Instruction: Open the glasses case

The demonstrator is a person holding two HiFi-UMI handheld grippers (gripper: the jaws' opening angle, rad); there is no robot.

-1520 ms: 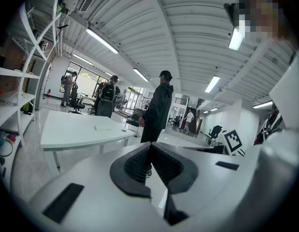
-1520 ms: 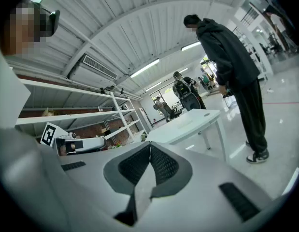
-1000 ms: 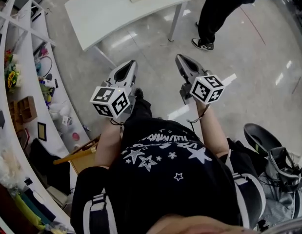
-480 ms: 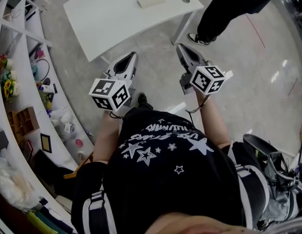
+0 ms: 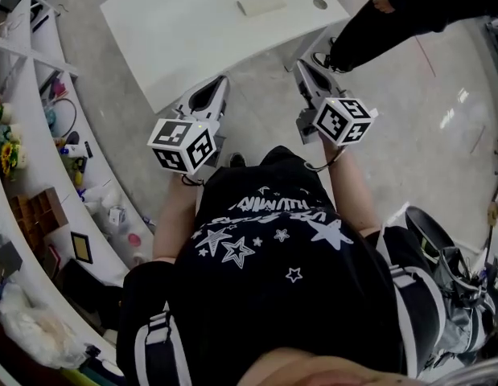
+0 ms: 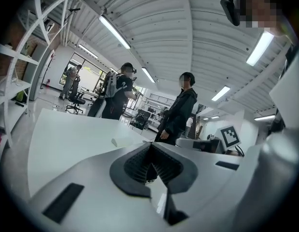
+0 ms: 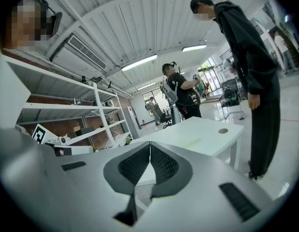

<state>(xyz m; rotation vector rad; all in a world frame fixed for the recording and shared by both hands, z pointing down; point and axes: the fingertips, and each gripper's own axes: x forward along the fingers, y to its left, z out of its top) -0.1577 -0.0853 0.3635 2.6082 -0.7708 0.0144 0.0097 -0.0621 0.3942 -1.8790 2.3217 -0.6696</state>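
Ahead of the person, the white rectangular worktop (image 5: pixel 176 39) has drawn nearer; the pale flat glasses case (image 5: pixel 261 7) lies there, unreached. Both the left gripper (image 5: pixel 220 82) and the right gripper (image 5: pixel 302 65) have fingers together, empty.

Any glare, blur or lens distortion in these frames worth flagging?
Head view: the glossy floor throws bright glare patches. The table is near-white, so the pale case on it has low contrast. Straight edges bow.
Left gripper view: strong fisheye with a dark rim. The ceiling lights are blown out.
Right gripper view: same fisheye and dark rim, no motion blur visible.
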